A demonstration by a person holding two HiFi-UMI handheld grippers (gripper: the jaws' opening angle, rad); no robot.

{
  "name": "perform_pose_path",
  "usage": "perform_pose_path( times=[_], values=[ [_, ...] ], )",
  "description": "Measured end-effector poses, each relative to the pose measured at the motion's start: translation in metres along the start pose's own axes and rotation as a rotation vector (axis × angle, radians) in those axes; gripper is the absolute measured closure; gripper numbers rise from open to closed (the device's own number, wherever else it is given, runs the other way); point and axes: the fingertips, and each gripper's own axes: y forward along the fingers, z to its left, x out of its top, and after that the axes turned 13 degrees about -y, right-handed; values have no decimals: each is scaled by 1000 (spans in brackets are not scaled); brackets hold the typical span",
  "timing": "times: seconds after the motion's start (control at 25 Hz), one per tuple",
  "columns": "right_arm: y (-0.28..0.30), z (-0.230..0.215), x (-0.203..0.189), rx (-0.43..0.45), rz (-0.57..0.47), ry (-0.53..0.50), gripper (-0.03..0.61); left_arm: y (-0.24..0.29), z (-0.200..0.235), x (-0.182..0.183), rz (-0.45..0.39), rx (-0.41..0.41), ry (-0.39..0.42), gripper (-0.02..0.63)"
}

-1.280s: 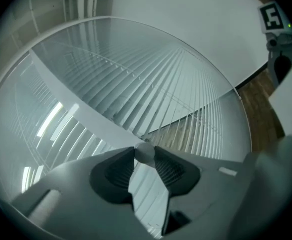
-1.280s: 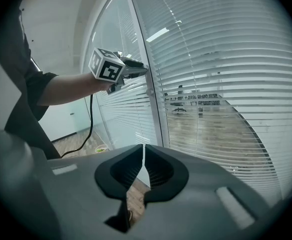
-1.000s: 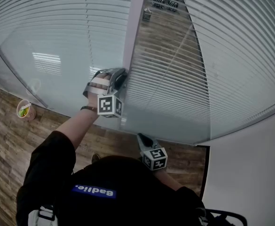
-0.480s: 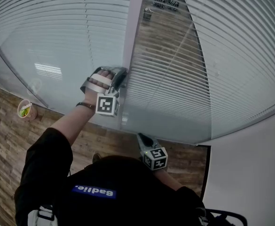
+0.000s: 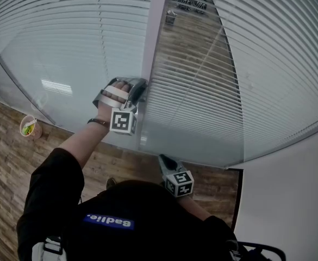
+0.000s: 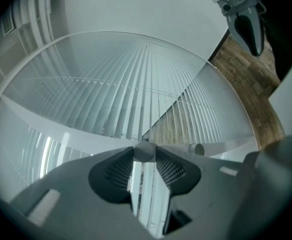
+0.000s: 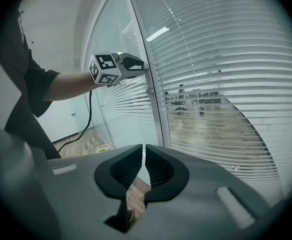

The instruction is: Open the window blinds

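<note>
The only container I can see is a small round tub (image 5: 30, 126) on the wooden floor (image 5: 6, 165) at the foot of the glass, well left of both arms. There is something green and yellowish in it, too small to identify.

The window blinds (image 5: 202, 91) hang behind the glass on both sides of a pale upright post (image 5: 156, 26). The slats left of the post lie flat and white. Those on the right are tilted enough that I can see floor and office chairs through them.

My left gripper (image 5: 138, 91) is up against that post. From the head view the hand (image 5: 115, 98) and gripper body cover whatever it has hold of. Only the left gripper view shows it: a round grey knob (image 6: 145, 151) sits between the jaw tips, which touch it on both sides. These jaws have just been opening a little.

The right gripper (image 7: 143, 148) hangs lower, near my chest. Its jaws are all but together with only a sliver between them, and nothing is in it. My own head and shoulders block the floor directly below it.

Compared with a second ago, the left wrist has rolled, so its marker cube (image 5: 122, 120) faces the camera more squarely. The right gripper sits where it was, and I can't make out any change in the slats.
</note>
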Motion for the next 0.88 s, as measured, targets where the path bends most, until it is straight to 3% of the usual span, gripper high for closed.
perform_pose_path(
  times=[0.08,0.2,0.28,0.44,0.6,0.72,0.88],
  values=[
    [-1,-1,0,-4,1,-1,557,-2,0,2,-19,-9,-94,465],
    [-1,-2,0,-10,-1,-4,555,-4,-2,2,-53,-18,-306,449],
    [-1,-1,0,-12,-1,-4,554,-5,-1,-2,-63,-22,-489,449],
    [-2,0,-2,-8,2,-4,554,-2,1,-20,-56,-43,-930,449],
    [-3,-2,-2,-8,-3,-8,551,-3,3,-27,-95,-71,-1275,454],
    [-4,-2,-3,-7,5,-6,546,-5,3,-20,-143,-93,-1437,460],
    [-6,-3,-4,-13,9,-7,543,-5,7,-13,-174,-72,-1518,460]
  ],
)
